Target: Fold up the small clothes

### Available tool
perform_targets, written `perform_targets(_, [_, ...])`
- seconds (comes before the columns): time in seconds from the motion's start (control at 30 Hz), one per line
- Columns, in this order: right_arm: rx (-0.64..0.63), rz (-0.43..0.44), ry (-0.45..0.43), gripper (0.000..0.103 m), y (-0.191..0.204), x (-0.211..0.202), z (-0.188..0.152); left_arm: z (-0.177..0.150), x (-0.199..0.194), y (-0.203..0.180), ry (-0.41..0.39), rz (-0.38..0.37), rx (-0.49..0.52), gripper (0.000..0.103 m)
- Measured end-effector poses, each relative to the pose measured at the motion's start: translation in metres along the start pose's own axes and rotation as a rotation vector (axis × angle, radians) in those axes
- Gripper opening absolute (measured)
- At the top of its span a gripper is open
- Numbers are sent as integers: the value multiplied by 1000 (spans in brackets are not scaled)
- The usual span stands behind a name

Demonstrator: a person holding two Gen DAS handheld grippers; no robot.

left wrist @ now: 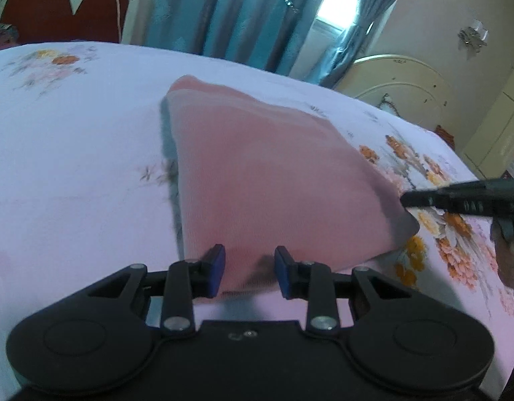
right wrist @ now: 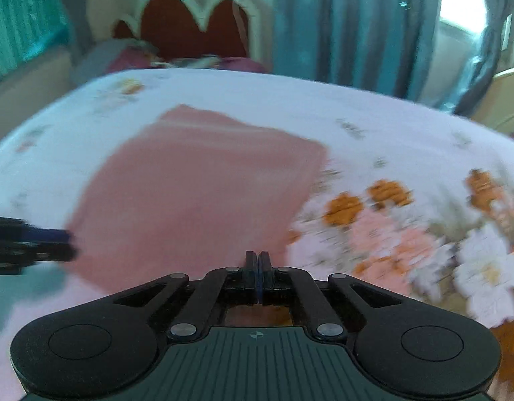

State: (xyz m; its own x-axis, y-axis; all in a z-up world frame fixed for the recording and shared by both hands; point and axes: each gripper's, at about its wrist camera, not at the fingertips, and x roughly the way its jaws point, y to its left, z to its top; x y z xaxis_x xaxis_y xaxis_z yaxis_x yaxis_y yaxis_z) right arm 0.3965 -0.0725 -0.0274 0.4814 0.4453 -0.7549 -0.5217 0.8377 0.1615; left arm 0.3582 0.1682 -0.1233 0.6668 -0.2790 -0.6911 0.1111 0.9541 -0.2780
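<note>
A pink cloth (left wrist: 257, 180) lies on the bed, its near part lifted off the sheet. My left gripper (left wrist: 249, 269) is open, with its blue pads on either side of the cloth's near edge. My right gripper (right wrist: 258, 262) is shut on the cloth's (right wrist: 196, 197) near right corner. It shows in the left wrist view (left wrist: 407, 198) at the right, at the raised corner. The left gripper also shows at the left edge of the right wrist view (right wrist: 68, 244). The right wrist view is blurred.
The bed sheet (left wrist: 73, 153) is white with orange and pink flowers (right wrist: 390, 227). A red headboard (right wrist: 190, 30) and pillows stand at the far end. Blue curtains (left wrist: 230, 10) hang behind the bed. A cream footboard (left wrist: 400, 83) is at the right.
</note>
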Motion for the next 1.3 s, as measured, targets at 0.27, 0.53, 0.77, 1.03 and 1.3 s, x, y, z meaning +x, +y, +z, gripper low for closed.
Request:
perform_targets(0.27, [109,-85,55,0,-20,3,-28,-1,-11,-24,-18,85,27,30])
perform_targets(0.53, [124,-45,-65,0,2,-80,-50,-25,-58,-77,-71,101,67,30])
perform_targets(0.77, [146,-16,-123,0,24,-142,-72,-48,-104,-119,-134,132,93,41])
perform_targets(1.03, [169,-64,-176,69,42,-193,-102,-76,-157,-163,-257,221,130,102])
perform_targets(1.3, [217,-122,-240,103,55,-237,-127,-100,-210,-195,-354,341,95,103])
